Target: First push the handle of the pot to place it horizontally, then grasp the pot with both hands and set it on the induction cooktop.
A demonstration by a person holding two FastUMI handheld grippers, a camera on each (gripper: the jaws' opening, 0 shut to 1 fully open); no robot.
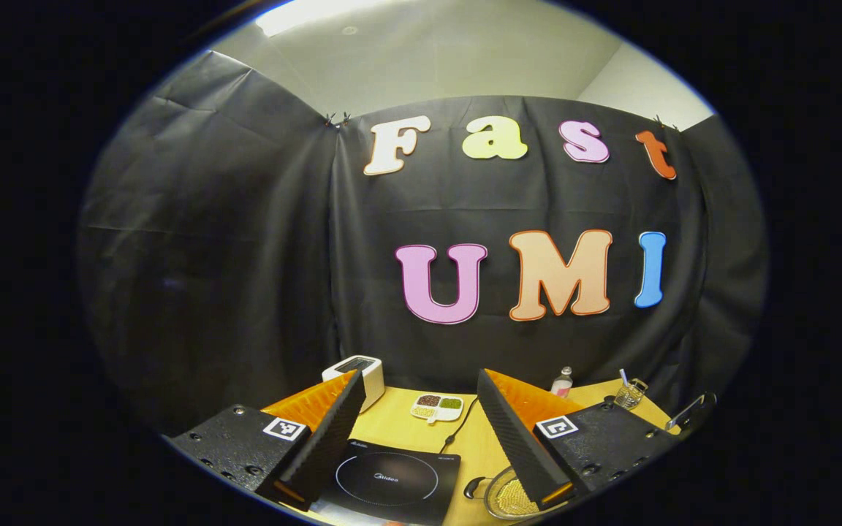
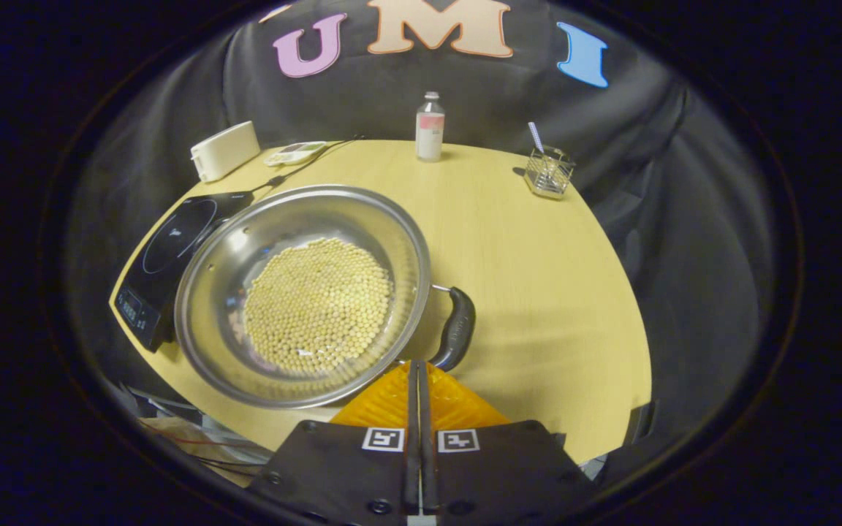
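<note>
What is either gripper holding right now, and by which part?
Nothing. The left gripper is open above the table. The right gripper is shut with nothing between its fingers, close to the pot handle.

I count one pot (image 2: 302,292) on the table (image 2: 538,248), with one black handle (image 2: 456,329) showing on its side and a single layer of pale beads inside, too many to number. Beside the pot is one cooktop (image 2: 165,263). Behind the cooktop I see one white toaster (image 2: 225,150) and one divided dish (image 2: 295,153). Farther back from the pot stand one bottle (image 2: 430,127) and one wire holder (image 2: 549,172) with one straw in it.
</note>
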